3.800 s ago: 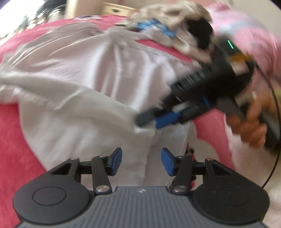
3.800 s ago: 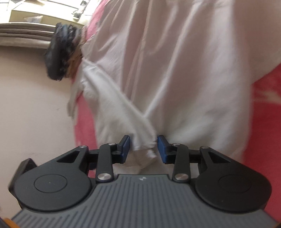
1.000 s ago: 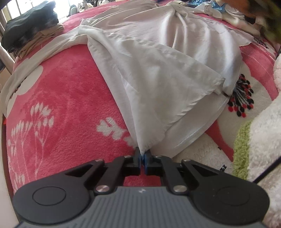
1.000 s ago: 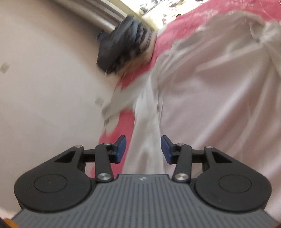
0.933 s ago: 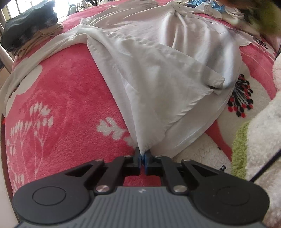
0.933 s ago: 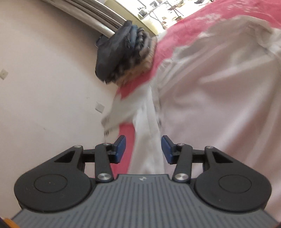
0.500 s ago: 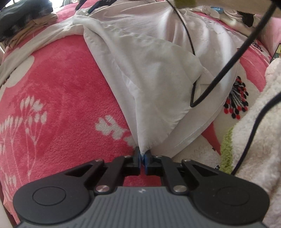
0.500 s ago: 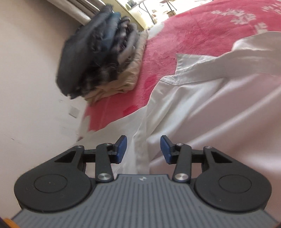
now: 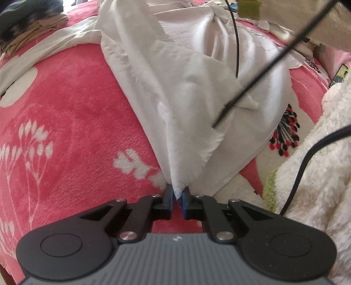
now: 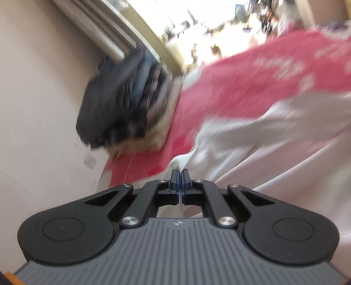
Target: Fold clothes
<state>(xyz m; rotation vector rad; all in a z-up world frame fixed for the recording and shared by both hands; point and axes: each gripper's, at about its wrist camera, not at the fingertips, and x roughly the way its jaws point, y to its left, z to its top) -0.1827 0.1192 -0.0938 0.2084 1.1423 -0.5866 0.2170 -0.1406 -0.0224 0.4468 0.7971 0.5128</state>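
since before, right claw (image 10: 180,175) snapped closed on white garment (image 10: 274,140) near blurred clothes stack (image 10: 127,103); left claw (image 9: 177,193) pinches its corner.

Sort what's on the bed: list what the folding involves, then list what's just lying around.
In the job:
white shirt
left tongs, pinching its corner
right tongs, just closed on its edge

Lying about:
pink blanket
stack of dark clothes
black cable

Beige wall (image 10: 39,92), bright window (image 10: 219,19)
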